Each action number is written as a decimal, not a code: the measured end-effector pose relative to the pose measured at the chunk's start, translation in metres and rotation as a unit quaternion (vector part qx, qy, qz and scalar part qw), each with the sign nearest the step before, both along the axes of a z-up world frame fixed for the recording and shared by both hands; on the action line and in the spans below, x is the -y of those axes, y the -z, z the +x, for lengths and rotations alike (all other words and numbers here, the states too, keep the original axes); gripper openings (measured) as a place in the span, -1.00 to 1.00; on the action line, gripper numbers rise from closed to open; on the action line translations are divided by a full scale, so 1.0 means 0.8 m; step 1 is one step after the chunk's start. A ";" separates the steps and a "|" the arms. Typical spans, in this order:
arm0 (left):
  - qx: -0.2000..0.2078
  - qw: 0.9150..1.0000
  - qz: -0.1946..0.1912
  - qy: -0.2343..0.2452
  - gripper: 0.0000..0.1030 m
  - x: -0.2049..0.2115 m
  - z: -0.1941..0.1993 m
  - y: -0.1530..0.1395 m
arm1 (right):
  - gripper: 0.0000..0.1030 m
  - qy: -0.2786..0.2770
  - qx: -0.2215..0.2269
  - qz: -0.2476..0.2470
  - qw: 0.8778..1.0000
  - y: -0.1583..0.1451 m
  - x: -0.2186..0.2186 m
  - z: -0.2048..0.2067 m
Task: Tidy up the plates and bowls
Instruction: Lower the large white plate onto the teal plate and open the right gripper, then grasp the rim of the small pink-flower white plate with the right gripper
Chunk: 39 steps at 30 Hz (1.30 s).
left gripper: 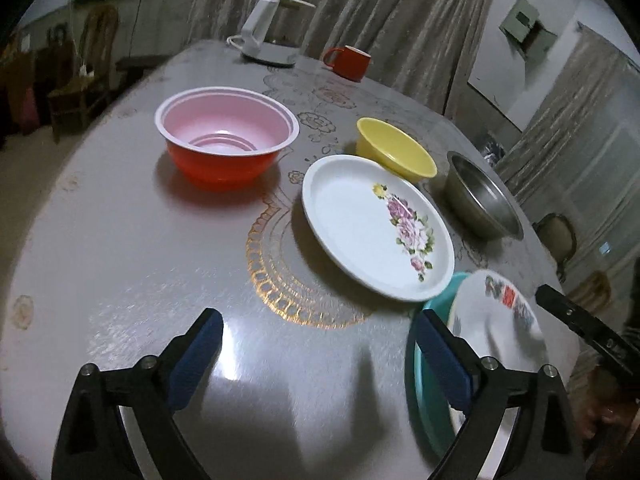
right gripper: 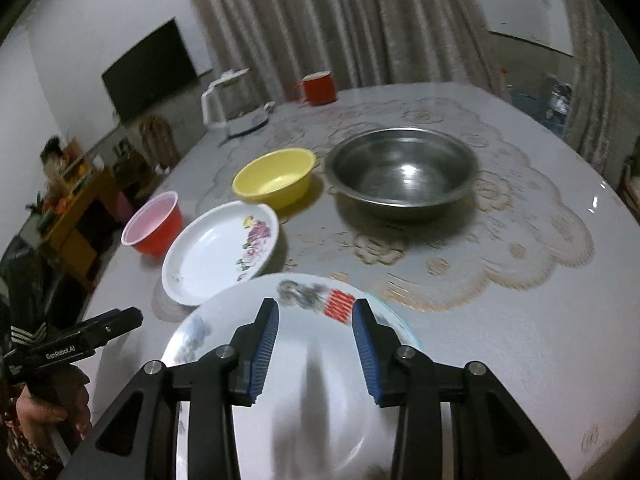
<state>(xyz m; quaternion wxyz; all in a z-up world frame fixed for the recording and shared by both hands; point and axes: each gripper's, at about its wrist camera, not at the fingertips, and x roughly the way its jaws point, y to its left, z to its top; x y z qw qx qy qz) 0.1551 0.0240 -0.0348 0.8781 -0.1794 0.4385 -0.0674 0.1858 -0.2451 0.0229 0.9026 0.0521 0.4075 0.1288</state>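
your left gripper (left gripper: 316, 344) is spread wide over bare table (left gripper: 120, 264), gripping nothing. your right gripper (right gripper: 314, 336) stands parted above the printed white plate (right gripper: 224, 332), which lies on a teal plate (left gripper: 426, 392) at the table's near edge, pads off it. toward the middle sit the flowered plate (left gripper: 360, 224), yellow bowl (left gripper: 394, 148), steel bowl (right gripper: 404, 172) and red bowl (left gripper: 224, 140).

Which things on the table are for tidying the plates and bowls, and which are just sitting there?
For the job: red bowl, yellow bowl, metal bowl, flower plate, white plate on a teal plate.

Just sitting there: kettle, red mug.
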 end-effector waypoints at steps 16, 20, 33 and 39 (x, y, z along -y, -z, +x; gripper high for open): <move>-0.013 1.000 -0.025 -0.008 0.73 -0.004 0.060 0.008 | -0.26 -0.074 -0.095 0.023 0.992 0.030 -0.064 0.145; -0.006 1.000 -0.015 0.005 0.48 0.003 0.067 0.009 | -0.29 -0.080 -0.115 0.012 0.990 0.044 -0.073 0.163; 0.017 0.999 0.016 0.035 0.28 0.019 0.078 0.012 | -0.65 -0.078 -0.146 0.009 0.986 0.076 -0.090 0.183; 0.024 0.998 0.037 0.046 -0.09 0.020 0.074 0.013 | -0.70 -0.057 -0.153 0.016 0.987 0.074 -0.093 0.182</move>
